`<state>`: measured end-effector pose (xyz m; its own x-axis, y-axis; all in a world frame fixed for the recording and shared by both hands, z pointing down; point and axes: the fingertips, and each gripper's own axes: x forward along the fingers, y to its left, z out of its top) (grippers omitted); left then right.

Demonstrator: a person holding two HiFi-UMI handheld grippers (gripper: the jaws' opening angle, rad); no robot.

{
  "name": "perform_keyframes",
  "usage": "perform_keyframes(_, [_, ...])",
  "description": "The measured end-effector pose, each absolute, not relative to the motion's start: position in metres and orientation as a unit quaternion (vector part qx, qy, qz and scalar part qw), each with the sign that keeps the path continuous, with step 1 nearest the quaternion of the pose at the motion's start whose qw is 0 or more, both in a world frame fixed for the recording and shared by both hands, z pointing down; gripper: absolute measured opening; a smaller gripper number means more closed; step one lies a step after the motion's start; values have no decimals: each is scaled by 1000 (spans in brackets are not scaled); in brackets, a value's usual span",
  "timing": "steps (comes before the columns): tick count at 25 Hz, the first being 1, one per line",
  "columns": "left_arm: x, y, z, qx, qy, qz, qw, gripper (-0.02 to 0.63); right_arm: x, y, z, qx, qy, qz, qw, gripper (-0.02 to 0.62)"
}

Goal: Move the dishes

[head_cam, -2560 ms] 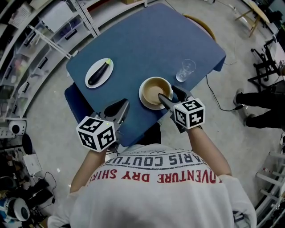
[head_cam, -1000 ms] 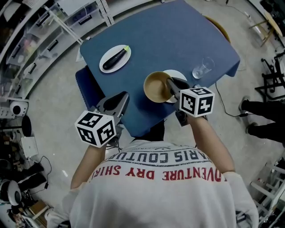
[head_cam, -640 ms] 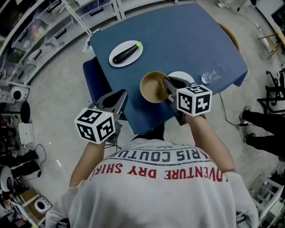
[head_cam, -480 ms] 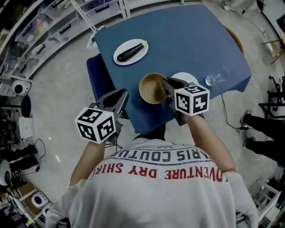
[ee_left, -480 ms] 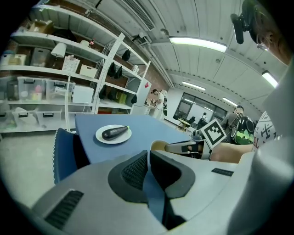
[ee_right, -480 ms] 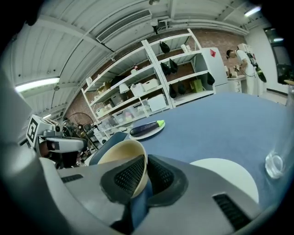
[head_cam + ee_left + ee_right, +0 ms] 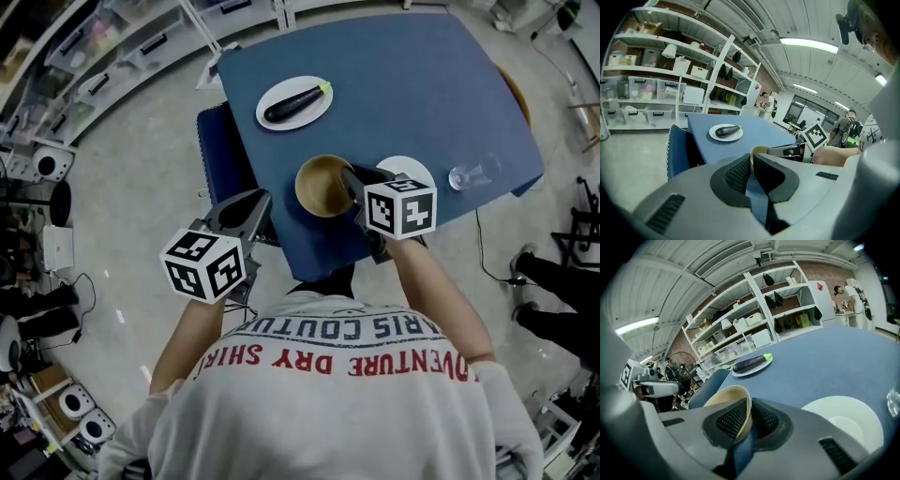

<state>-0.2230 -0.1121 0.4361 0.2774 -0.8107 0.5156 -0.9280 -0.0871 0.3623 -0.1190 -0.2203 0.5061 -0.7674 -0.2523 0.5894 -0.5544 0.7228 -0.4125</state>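
Observation:
A tan bowl [image 7: 322, 186] hangs just over the near part of the blue table [image 7: 403, 84], and my right gripper [image 7: 349, 176] is shut on its right rim. In the right gripper view the bowl's wall [image 7: 726, 401] stands between the two pads of the right gripper [image 7: 749, 404]. An empty white plate [image 7: 412, 169] lies right of the bowl, partly hidden behind that gripper. A second white plate with a dark eggplant [image 7: 294, 101] sits at the far left of the table. My left gripper [image 7: 261, 201] is shut on nothing, left of the table's near corner.
A clear glass [image 7: 472, 175] stands near the table's right edge, right of the empty plate [image 7: 843, 423]. A blue chair [image 7: 222, 155] is pushed against the table's left side. Shelving with boxes [image 7: 642, 89] lines the wall beyond it.
The bowl has come off the white plate and moved left in my right gripper, leaving the plate bare. The left gripper has stayed shut beside the table.

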Motion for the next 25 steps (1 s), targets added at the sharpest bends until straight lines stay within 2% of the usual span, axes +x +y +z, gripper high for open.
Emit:
perform_keyframes(5, [-223, -111, 432, 734, -594, 89, 317, 41, -120, -217, 503, 223, -894, 291, 258, 40])
perform_keyframes(8, [-221, -111, 430, 738, -592, 86, 314, 41, -119, -215, 498, 222, -897, 285, 254, 101])
perform_keyframes(14, [-211, -113, 421, 752, -579, 81, 303, 41, -107, -216, 478, 233, -909, 246, 241, 157])
perform_keyframes(25, [-167, -111, 377, 810, -525, 77, 249, 41, -47, -192, 388, 264, -941, 122, 176, 169])
